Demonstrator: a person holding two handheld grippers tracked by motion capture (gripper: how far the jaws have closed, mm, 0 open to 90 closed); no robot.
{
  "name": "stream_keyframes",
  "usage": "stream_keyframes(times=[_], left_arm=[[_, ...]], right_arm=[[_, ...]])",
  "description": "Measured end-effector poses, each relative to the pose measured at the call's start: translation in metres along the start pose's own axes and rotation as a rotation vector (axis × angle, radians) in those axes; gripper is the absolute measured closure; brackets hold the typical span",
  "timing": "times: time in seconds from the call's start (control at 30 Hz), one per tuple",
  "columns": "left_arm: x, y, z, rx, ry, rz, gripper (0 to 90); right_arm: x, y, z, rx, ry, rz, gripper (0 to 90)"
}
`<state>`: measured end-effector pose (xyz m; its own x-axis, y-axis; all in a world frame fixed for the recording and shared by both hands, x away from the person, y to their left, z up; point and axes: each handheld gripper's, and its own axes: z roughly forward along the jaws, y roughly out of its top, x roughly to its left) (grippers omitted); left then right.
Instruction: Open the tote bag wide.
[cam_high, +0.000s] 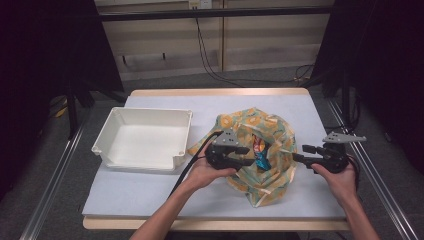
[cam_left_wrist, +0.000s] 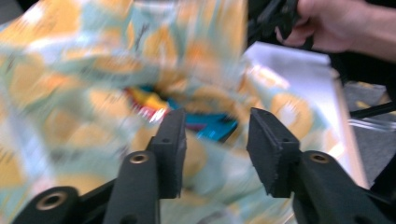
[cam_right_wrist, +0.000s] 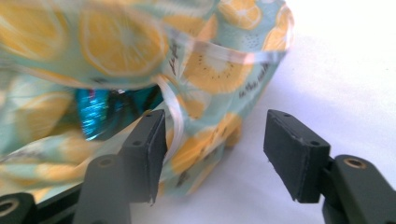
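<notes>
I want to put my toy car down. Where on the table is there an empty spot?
Bare mat lies along the near edge, in front of the white tray, and along the far edge behind the lemon-print bag. The tray itself is empty. It is crowded around the bag, where the left gripper and right gripper flank it.

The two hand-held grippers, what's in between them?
In the high view, the lemon-print bag lies between the left hand-held gripper and the right hand-held gripper, with shiny snack packets showing in its open mouth.

left claw (cam_high: 245, 155) at lemon-print bag (cam_high: 272, 137) | right claw (cam_high: 306, 153) beside | white tray (cam_high: 145, 137) left
</notes>
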<state>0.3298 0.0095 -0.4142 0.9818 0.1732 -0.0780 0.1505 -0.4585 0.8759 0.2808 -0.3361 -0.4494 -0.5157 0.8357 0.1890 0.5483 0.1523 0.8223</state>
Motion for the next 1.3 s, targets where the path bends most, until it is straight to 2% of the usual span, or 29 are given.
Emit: stream_keyframes(times=[0.07, 0.1, 0.17, 0.23, 0.33, 0.37, 0.4, 0.43, 0.5, 0.53, 0.57, 0.6, 0.63, 0.67, 0.7, 0.73, 0.77, 0.8, 0.83, 0.87, 0.93, 0.97, 1.0, 1.03, 1.07, 1.1, 1.17, 1.2, 1.3], left_arm=[[-0.001, 0.004, 0.002, -0.008, -0.012, 0.003, 61.5], [-0.002, 0.008, 0.004, -0.004, -0.022, 0.017, 61.5], [-0.001, 0.016, 0.013, -0.002, -0.037, 0.019, 66.2], [-0.001, 0.017, 0.017, 0.006, -0.034, 0.024, 67.4], [0.002, 0.017, 0.023, 0.015, -0.027, 0.007, 68.2], [0.004, 0.016, 0.024, 0.008, -0.027, -0.001, 68.2], [0.006, 0.015, 0.022, 0.010, -0.018, -0.004, 71.8], [0.006, 0.015, 0.022, 0.010, -0.018, -0.004, 72.6], [0.011, 0.015, 0.020, 0.012, -0.011, -0.018, 73.7], [0.013, 0.014, 0.019, 0.010, -0.008, -0.029, 74.7], [0.016, 0.012, 0.018, 0.002, -0.001, -0.044, 74.2], [0.023, 0.008, 0.016, -0.019, 0.006, -0.096, 72.7], [0.025, 0.006, 0.015, -0.031, 0.009, -0.117, 69.6], [0.027, 0.004, 0.014, -0.039, 0.013, -0.129, 68.0], [0.027, 0.004, 0.014, -0.039, 0.013, -0.129, 67.4], [0.030, 0.001, 0.013, -0.055, 0.019, -0.154, 65.8], [0.030, 0.001, 0.013, -0.055, 0.019, -0.154, 63.9], [0.031, 0.000, 0.012, -0.054, 0.026, -0.157, 63.9], [0.033, -0.003, 0.011, -0.058, 0.029, -0.159, 62.2], [0.033, -0.003, 0.010, -0.050, 0.035, -0.151, 61.5], [0.033, -0.005, 0.010, -0.041, 0.039, -0.145, 59.7], [0.032, -0.006, 0.010, -0.033, 0.041, -0.140, 59.7], [0.032, -0.007, 0.011, -0.014, 0.042, -0.126, 58.4], [0.030, -0.011, 0.015, 0.018, 0.059, -0.107, 54.9], [0.030, -0.011, 0.015, 0.018, 0.059, -0.107, 54.5], [0.028, -0.014, 0.019, 0.042, 0.063, -0.087, 54.3], [0.027, -0.016, 0.020, 0.050, 0.065, -0.080, 53.9], [0.025, -0.017, 0.021, 0.061, 0.067, -0.068, 53.9], [0.024, -0.020, 0.021, 0.091, 0.077, -0.046, 54.3]], right_arm=[[0.002, -0.002, -0.004, -0.006, 0.004, -0.002, 40.9], [0.004, -0.003, -0.008, -0.009, 0.008, -0.008, 41.9], [0.012, -0.004, -0.016, -0.025, 0.028, -0.030, 51.4], [0.018, -0.002, -0.017, -0.030, 0.045, -0.047, 54.9], [0.025, 0.003, -0.016, -0.031, 0.050, -0.071, 53.4], [0.029, 0.005, -0.015, -0.030, 0.062, -0.085, 51.0], [0.036, 0.012, -0.010, -0.027, 0.085, -0.108, 47.5], [0.036, 0.012, -0.010, -0.027, 0.085, -0.108, 47.5], [0.046, 0.018, -0.003, -0.021, 0.117, -0.128, 42.9], [0.054, 0.022, 0.005, 0.001, 0.127, -0.162, 37.6], [0.058, 0.023, 0.010, 0.011, 0.132, -0.174, 33.5], [0.060, 0.025, 0.016, 0.018, 0.146, -0.176, 31.1], [0.061, 0.027, 0.023, 0.030, 0.148, -0.183, 29.3], [0.062, 0.028, 0.031, 0.039, 0.149, -0.188, 26.6], [0.062, 0.028, 0.031, 0.039, 0.149, -0.188, 26.6], [0.064, 0.031, 0.047, 0.055, 0.160, -0.190, 23.9], [0.064, 0.031, 0.047, 0.055, 0.160, -0.190, 23.9], [0.065, 0.032, 0.056, 0.075, 0.154, -0.207, 22.2], [0.067, 0.032, 0.072, 0.112, 0.139, -0.233, 21.4], [0.066, 0.032, 0.077, 0.115, 0.130, -0.227, 27.5], [0.061, 0.034, 0.082, 0.106, 0.117, -0.220, 45.5], [0.061, 0.034, 0.082, 0.106, 0.117, -0.220, 45.5], [0.058, 0.036, 0.081, 0.088, 0.125, -0.211, 54.7], [0.051, 0.044, 0.078, 0.051, 0.123, -0.195, 73.4], [0.051, 0.044, 0.078, 0.051, 0.123, -0.195, 73.4], [0.042, 0.052, 0.076, 0.024, 0.126, -0.185, 87.2], [0.032, 0.061, 0.076, 0.009, 0.119, -0.165, 89.6], [0.032, 0.061, 0.076, 0.009, 0.119, -0.165, 89.6], [0.010, 0.071, 0.078, -0.017, 0.078, -0.117, 90.0]])
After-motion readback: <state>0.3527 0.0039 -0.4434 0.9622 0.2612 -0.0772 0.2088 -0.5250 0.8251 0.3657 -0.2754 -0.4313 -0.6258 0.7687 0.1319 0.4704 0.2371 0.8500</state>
